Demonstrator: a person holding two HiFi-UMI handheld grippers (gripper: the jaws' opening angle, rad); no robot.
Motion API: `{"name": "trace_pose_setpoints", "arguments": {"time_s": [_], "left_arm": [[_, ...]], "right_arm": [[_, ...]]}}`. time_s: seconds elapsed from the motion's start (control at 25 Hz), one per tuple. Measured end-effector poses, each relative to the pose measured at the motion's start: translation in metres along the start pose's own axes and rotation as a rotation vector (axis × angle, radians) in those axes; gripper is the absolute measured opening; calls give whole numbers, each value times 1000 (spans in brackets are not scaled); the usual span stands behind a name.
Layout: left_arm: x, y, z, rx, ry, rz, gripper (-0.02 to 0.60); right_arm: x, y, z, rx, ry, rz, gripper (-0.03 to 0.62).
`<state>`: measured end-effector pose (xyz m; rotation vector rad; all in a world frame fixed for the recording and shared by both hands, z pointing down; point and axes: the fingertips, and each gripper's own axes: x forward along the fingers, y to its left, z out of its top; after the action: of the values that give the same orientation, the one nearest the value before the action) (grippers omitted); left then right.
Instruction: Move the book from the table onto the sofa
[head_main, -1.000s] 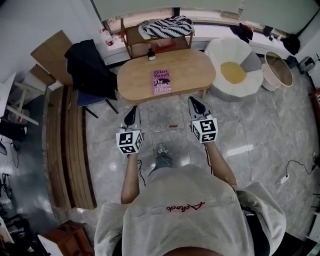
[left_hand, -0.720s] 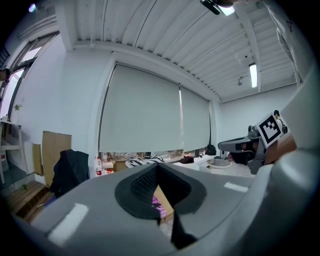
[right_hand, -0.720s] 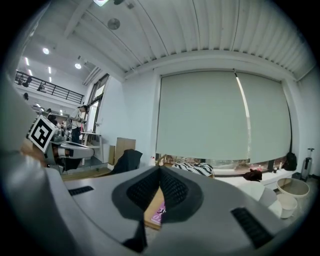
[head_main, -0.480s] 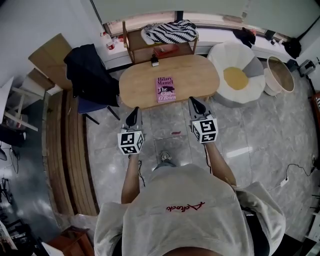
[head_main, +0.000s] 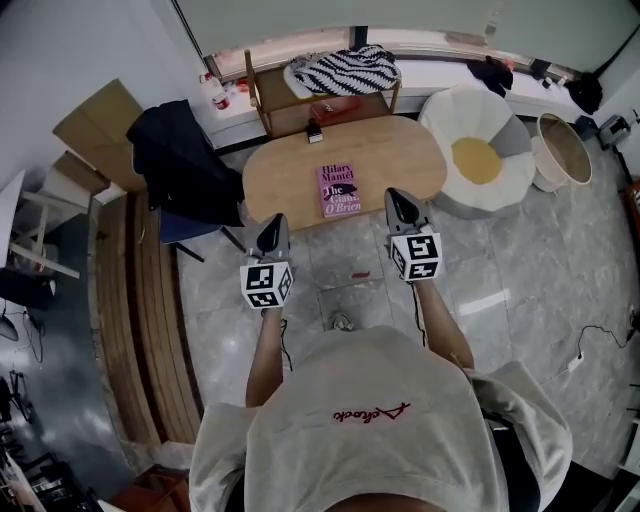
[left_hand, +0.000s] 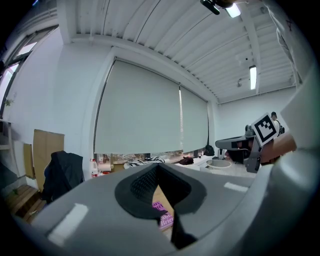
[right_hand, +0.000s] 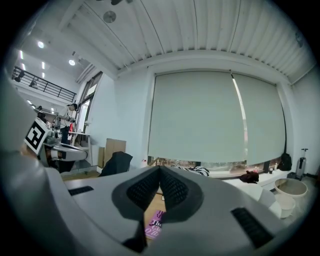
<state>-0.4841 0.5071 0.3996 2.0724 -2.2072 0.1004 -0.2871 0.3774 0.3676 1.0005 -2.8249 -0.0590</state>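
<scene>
Book (left_hand: 161, 215): only a purple sliver shows beneath the closed left gripper (left_hand: 158, 167); the right gripper (right_hand: 160, 170) masks it likewise. Small dark object (head_main: 314, 132) on worktop (head_main: 400, 160): too small to identify. Person's shirt (head_main: 360, 420) cropped below.

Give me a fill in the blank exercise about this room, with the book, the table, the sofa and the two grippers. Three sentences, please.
1. The book lies on the table, whose top is made of ____.
2. The left gripper and the right gripper both have their jaws ____.
3. The white sofa has a ____ patch in its middle.

Missing words: wood; shut; yellow.
</scene>
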Motion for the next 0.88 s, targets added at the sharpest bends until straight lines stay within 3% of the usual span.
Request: {"name": "trace_pose_setpoints", "arguments": {"time_s": [0.44, 0.88], "left_arm": [[12, 22, -10, -13, 9, -20, 9], [19, 9, -10, -9, 8, -53, 9]], "right_arm": [[19, 4, -4, 5, 5, -31, 9], [8, -3, -10, 10, 10, -55, 9]]}}
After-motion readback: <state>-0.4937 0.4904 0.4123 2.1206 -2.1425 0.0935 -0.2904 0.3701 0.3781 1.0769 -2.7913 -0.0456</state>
